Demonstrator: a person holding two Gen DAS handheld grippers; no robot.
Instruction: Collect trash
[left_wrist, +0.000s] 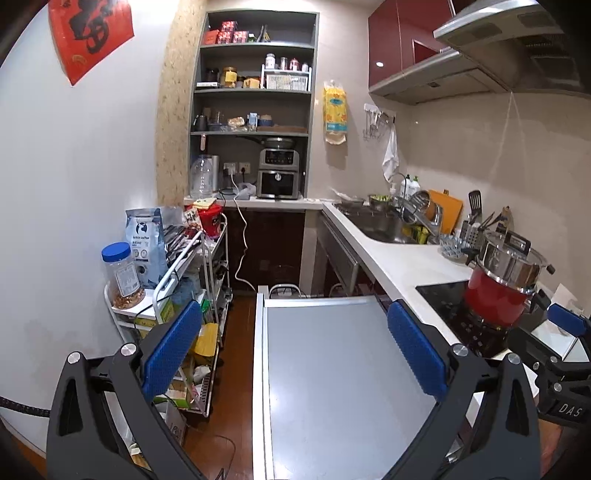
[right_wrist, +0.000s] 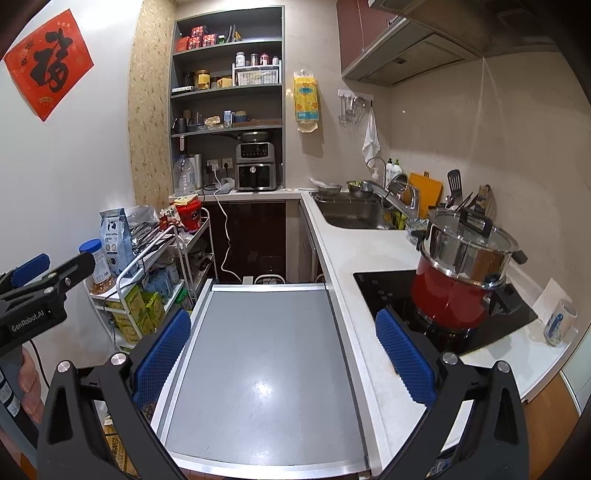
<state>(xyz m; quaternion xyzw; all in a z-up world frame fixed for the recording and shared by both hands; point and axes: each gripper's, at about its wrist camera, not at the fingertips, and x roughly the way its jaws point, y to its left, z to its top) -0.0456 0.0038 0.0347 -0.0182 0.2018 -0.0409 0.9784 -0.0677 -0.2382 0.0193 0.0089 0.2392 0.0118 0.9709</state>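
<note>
My left gripper (left_wrist: 293, 347) is open and empty, held above a bare grey pull-out tabletop (left_wrist: 332, 369). My right gripper (right_wrist: 282, 349) is open and empty above the same grey tabletop (right_wrist: 266, 369). The right gripper also shows at the right edge of the left wrist view (left_wrist: 565, 332), and the left gripper at the left edge of the right wrist view (right_wrist: 48, 273). No loose trash shows plainly on the tabletop or the white counter (right_wrist: 354, 258). A dark wire bin (right_wrist: 271, 266) stands on the floor under the far counter.
A white trolley (left_wrist: 173, 280) full of packets and jars stands left. A red pot with a steel lid (right_wrist: 461, 273) sits on the black hob (right_wrist: 391, 291). A sink (right_wrist: 354, 214) lies beyond, a mug (right_wrist: 559, 321) at right, shelves (left_wrist: 255, 92) at the back.
</note>
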